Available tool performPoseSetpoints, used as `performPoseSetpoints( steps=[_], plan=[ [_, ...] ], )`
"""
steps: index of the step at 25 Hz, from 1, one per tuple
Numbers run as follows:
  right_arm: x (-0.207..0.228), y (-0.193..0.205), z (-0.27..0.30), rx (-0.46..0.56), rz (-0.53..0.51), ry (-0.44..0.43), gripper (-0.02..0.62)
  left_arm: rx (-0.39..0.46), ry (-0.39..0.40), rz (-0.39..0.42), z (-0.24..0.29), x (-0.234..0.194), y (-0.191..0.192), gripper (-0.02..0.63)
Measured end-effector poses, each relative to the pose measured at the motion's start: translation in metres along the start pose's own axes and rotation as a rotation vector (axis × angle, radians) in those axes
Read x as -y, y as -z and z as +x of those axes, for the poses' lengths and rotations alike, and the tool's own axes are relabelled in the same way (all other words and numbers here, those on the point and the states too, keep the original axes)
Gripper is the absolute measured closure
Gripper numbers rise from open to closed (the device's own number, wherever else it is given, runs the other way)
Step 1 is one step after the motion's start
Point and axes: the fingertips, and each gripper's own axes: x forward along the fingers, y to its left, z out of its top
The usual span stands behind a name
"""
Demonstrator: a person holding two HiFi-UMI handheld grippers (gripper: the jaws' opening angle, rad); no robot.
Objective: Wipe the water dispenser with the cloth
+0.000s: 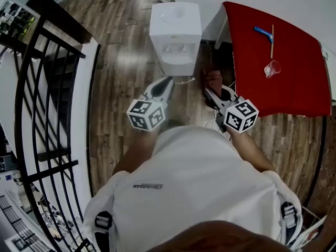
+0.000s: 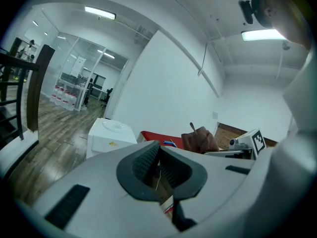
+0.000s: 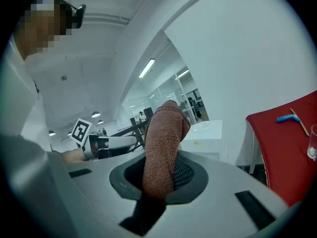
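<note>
The white water dispenser (image 1: 175, 35) stands on the wood floor ahead of me, also seen in the left gripper view (image 2: 110, 136) and the right gripper view (image 3: 210, 132). A reddish-brown cloth (image 3: 165, 143) sticks up from my right gripper (image 3: 166, 176), whose jaws are shut on it. In the head view that gripper (image 1: 209, 92) is right of the dispenser's base, with the cloth (image 1: 213, 80) at its tip. My left gripper (image 1: 166, 81) points at the dispenser's foot; its jaws (image 2: 158, 158) are closed with nothing between them.
A red-covered table (image 1: 283, 83) stands to the right, carrying a blue-handled tool (image 1: 263, 32) and a clear cup (image 1: 272, 68). A black stair railing (image 1: 46, 104) runs along the left. A white wall lies behind the dispenser.
</note>
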Motion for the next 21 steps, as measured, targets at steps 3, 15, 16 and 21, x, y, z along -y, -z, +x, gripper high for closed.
performPoseSetpoints(
  steps=[3,15,16,21],
  plan=[
    [0.001,0.01,-0.013,-0.011,0.008,-0.001,0.543,-0.015,-0.011,-0.001,-0.002,0.012,0.01,0.609],
    [0.005,0.014,-0.034,0.035,-0.008,0.015,0.543,-0.044,-0.009,0.074,-0.001,0.032,0.014,0.609],
    [0.004,0.014,-0.035,0.038,-0.013,0.014,0.543,-0.047,-0.006,0.077,-0.001,0.034,0.014,0.61],
    [0.001,0.015,-0.039,0.047,-0.025,0.011,0.543,-0.054,0.01,0.081,-0.002,0.043,0.018,0.61]
  ],
)
